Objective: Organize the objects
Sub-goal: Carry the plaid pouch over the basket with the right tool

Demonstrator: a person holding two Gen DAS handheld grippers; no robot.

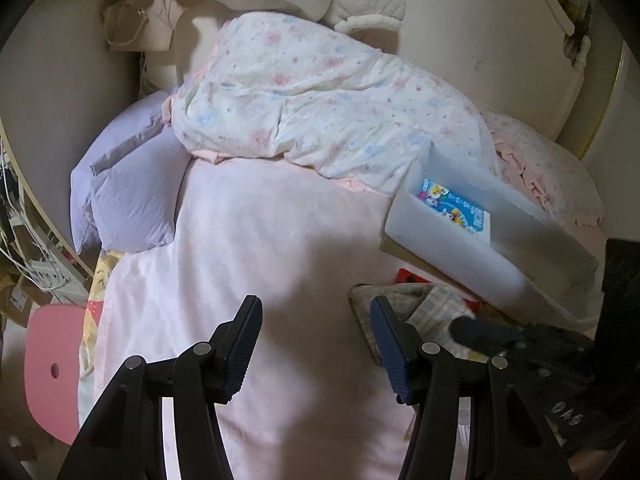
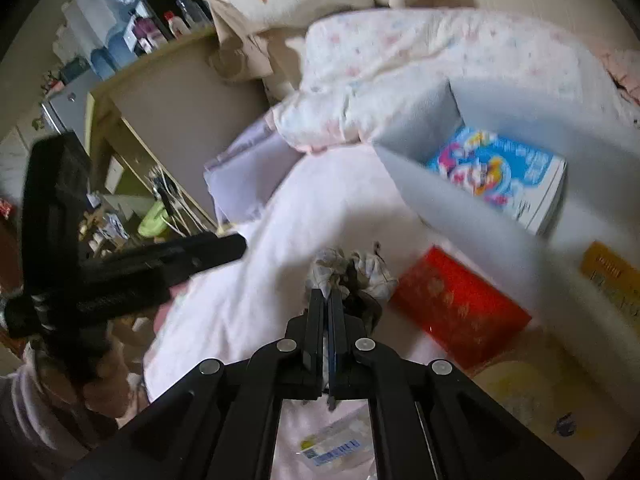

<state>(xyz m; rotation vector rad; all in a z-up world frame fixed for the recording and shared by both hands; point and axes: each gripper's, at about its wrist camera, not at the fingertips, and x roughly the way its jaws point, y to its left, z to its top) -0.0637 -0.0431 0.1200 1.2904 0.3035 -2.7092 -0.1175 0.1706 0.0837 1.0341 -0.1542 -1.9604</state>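
Note:
A crumpled plaid cloth (image 2: 352,268) (image 1: 424,312) lies bunched on the pink blanket (image 1: 260,240), beside a red box (image 2: 460,308). My right gripper (image 2: 328,294) is shut, and its tips pinch a fold of the cloth; in the left wrist view it (image 1: 480,332) reaches in from the right. A white bin (image 2: 460,196) (image 1: 452,248) sits tilted just beyond, with a colourful printed box (image 2: 496,176) (image 1: 452,208) inside. My left gripper (image 1: 316,304) hangs open over bare blanket left of the cloth, holding nothing; the right wrist view shows it (image 2: 160,264) at the left in a person's hand.
A floral quilt (image 1: 320,100) is heaped behind the bin, with a lilac pillow (image 1: 128,200) to its left. A yellow box (image 2: 612,276) lies right of the red one. A clear plastic packet (image 2: 332,448) lies under my right gripper. A pink stool (image 1: 52,368) and cluttered shelves (image 2: 160,92) flank the bed's left side.

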